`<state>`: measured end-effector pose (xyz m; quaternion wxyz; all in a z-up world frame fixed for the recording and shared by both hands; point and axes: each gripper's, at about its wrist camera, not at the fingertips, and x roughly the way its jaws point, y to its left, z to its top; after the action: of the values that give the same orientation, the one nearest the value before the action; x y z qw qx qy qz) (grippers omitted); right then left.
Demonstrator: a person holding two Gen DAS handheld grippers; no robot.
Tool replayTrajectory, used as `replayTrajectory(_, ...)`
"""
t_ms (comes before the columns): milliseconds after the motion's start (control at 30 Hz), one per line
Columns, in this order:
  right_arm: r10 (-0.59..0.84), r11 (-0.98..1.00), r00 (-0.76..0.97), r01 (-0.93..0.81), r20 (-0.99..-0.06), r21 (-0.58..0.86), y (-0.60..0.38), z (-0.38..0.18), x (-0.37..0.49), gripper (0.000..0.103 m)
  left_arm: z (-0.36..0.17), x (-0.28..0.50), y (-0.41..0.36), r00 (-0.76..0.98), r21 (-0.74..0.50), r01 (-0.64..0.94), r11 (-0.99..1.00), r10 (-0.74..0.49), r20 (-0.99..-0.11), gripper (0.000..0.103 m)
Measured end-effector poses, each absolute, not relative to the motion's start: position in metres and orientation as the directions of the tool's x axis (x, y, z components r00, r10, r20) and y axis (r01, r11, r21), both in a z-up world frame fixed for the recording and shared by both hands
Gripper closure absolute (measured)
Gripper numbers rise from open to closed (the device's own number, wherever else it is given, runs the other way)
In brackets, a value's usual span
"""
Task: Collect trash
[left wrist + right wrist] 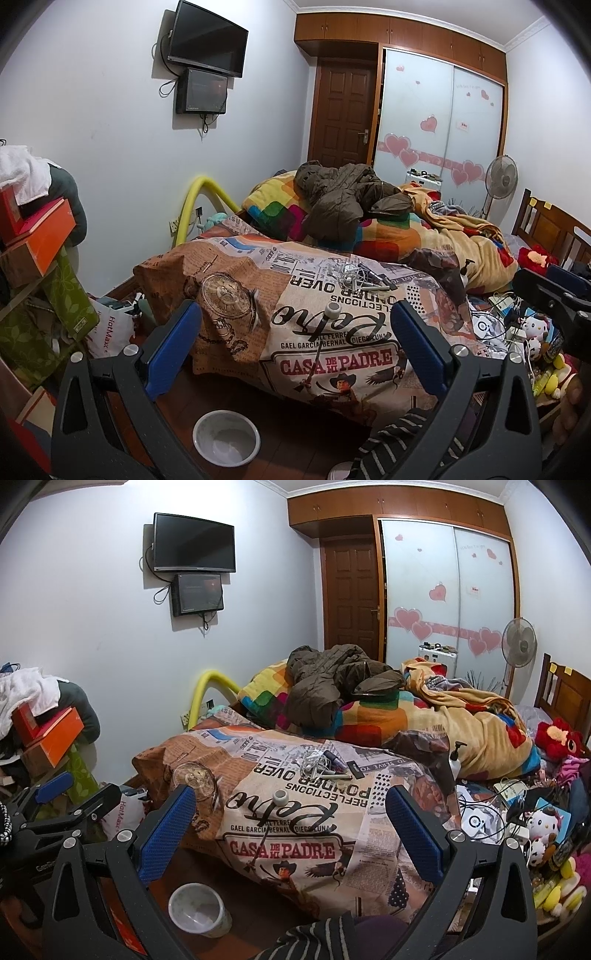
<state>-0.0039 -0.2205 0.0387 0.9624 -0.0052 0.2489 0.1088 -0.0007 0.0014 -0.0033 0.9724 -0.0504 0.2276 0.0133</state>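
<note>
Trash here looks to be the small white cap (333, 309) and the tangle of cords and tubes (325, 764) on the printed bed cover (295, 849), with a white bin (197, 910) on the floor below. Risk: the tangle drags good items along. Left tongs (295, 347) and right tongs (291, 834) gape wide, holding nothing.

My grippers' fingers (417, 347) wear blue pads on black frames. The bedcover (295, 834) is tan and cream newsprint with red lettering. Behind it lies a rainbow-checked quilt (280, 210) under a brown jacket (340, 195). Below the bedcover stands a white cup (199, 912). Far behind, the wardrobe doors (447, 583) carry pink hearts.
</note>
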Motion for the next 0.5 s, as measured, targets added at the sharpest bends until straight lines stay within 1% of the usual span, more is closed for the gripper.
replayTrajectory(267, 0.191, 0.981, 0.851, -0.188, -0.488, 0.056, -0.231, 0.03, 0.01, 0.001, -0.01, 0.009, -0.006, 0.898, -0.083, -0.043, 0.996, 0.001, -0.441, 0.0)
replayTrajectory(500, 0.173, 0.985, 0.85, -0.158, -0.497, 0.074, -0.25, 0.029, 0.036, 0.001, 0.003, 0.04, -0.021, 0.912, -0.048, -0.027, 0.998, 0.005, -0.411, 0.0)
